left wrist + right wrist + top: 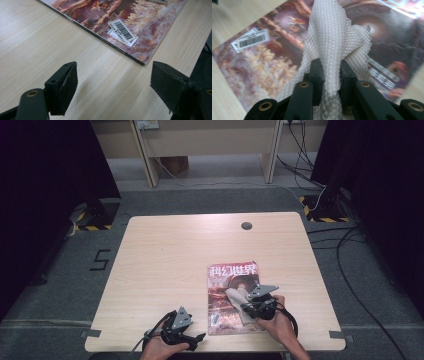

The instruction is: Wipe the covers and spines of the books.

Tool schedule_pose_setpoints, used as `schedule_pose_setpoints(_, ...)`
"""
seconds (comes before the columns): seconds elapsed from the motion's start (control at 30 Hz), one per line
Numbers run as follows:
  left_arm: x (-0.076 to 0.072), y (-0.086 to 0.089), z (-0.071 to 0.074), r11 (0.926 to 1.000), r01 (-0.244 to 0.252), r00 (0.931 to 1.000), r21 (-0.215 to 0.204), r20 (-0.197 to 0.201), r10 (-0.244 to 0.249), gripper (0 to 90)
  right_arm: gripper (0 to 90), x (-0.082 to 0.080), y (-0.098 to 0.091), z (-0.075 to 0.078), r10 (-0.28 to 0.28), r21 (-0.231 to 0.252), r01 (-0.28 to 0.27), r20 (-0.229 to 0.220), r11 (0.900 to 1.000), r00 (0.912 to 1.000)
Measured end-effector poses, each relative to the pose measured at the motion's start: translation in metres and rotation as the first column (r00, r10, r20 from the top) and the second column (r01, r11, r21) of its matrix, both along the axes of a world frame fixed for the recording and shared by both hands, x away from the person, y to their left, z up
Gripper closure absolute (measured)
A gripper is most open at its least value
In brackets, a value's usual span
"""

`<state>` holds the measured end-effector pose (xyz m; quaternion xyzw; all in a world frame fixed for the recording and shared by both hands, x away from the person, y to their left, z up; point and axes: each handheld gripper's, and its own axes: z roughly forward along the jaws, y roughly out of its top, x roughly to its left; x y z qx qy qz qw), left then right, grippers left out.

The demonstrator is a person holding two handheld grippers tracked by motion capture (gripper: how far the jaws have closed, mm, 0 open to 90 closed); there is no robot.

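On the table (165, 250) in the high view there's one magazine (231, 285) lying flat near the front edge, right of centre, and one white cloth (237, 296) sitting on its cover under the right gripper (248, 307). The left gripper (196, 338) is parked off to the side by the front edge, just beside the magazine's near corner, not touching anything. So two grippers, one magazine, one cloth, that's the whole inventory. In the left gripper view the jaws stand wide apart with nothing but bare wood between them, and the magazine (120, 22) corner with its single barcode sticker (123, 32) lies just ahead. In the right gripper view the jaws are pinched tight on a bunched fold of the waffle-textured cloth (332, 42), which drapes down onto the magazine (274, 60) cover. My read: this looks like wiping the cover, and it's somewhere in the middle, since the cloth is gripped and on the cover. How much has been wiped I can't tell, since the cover shows no obvious dirt.
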<state>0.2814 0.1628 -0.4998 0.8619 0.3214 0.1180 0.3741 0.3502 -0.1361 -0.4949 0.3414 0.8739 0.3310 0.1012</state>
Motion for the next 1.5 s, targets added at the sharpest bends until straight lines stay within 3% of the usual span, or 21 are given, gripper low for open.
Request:
schedule_pose_setpoints(0.17, 0.001, 0.004, 0.001, 0.9999, -0.012, 0.9999, 0.001, -0.003, 0.012, 21.4, 76.4, 0.002, 0.0, -0.001, -0.003, 0.013, 0.003, -0.006, 0.9999, 1.0)
schedule_pose_setpoints(0.27, 0.001, 0.005, 0.001, 0.9998, -0.018, 0.9998, -0.001, -0.003, 0.018, 21.4, 76.3, 0.008, -0.003, 0.0, -0.03, -0.011, 0.03, 0.021, 0.9995, 0.9993)
schedule_pose_setpoints(0.43, 0.001, 0.007, 0.001, 0.9998, -0.018, 0.9998, -0.005, -0.003, 0.018, 21.2, 76.5, 0.015, 0.001, 0.001, -0.049, -0.02, 0.05, 0.023, 0.9986, 0.9985)
schedule_pose_setpoints(0.7, 0.003, 0.009, 0.002, 0.9995, -0.031, 0.9995, -0.004, -0.006, 0.031, 20.9, 76.5, 0.009, 0.036, -0.001, 0.043, -0.006, -0.043, 0.019, 0.9991, 0.9989)
schedule_pose_setpoints(0.97, 0.003, 0.014, 0.003, 0.9988, -0.048, 0.9988, -0.006, -0.002, 0.048, 20.7, 76.6, -0.005, 0.07, -0.002, 0.141, -0.001, -0.141, 0.017, 0.9899, 0.9898)
schedule_pose_setpoints(1.2, 0.003, 0.016, 0.003, 0.9986, -0.053, 0.9986, -0.007, -0.004, 0.053, 20.4, 76.4, -0.009, 0.076, -0.003, 0.17, 0.022, -0.17, -0.003, 0.9853, 0.9855)
schedule_pose_setpoints(1.5, 0.003, 0.02, 0.004, 0.9976, -0.068, 0.9977, -0.008, -0.003, 0.068, 20.4, 76.3, -0.004, 0.073, -0.003, 0.149, 0.008, -0.149, 0.014, 0.9887, 0.9887)
